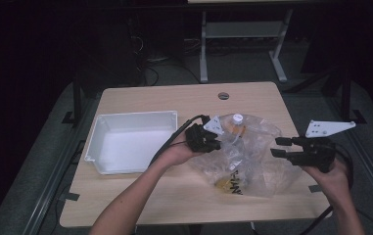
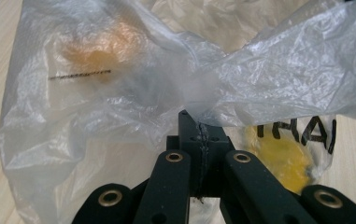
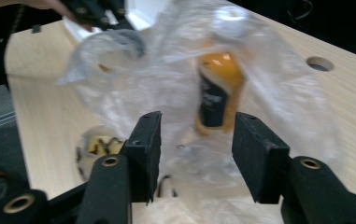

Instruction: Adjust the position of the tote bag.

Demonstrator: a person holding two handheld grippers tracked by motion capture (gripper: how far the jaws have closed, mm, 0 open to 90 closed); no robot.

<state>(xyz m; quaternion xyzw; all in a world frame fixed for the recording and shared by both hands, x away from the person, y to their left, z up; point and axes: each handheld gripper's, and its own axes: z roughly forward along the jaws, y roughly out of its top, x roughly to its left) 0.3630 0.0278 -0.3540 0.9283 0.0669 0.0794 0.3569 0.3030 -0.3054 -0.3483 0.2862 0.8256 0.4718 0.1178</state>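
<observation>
The clear plastic bag (image 1: 252, 156) lies on the bench (image 1: 140, 191) right of the white tray (image 1: 130, 142), a bottle (image 1: 236, 128) with a white cap inside it. The left hand-held gripper (image 1: 217, 143) is clamped tight on the bag's film. The right hand-held gripper (image 1: 278, 147) stands apart from the bag, jaws parted and holding nothing. To free the bottle cleanly, the left pinch should stay firm while the right takes a separate fold, not the bottle.

Clear plastic bag (image 3: 175, 88) beyond parted jaws; inside, seemingly an orange bottle (image 3: 217, 88)
</observation>
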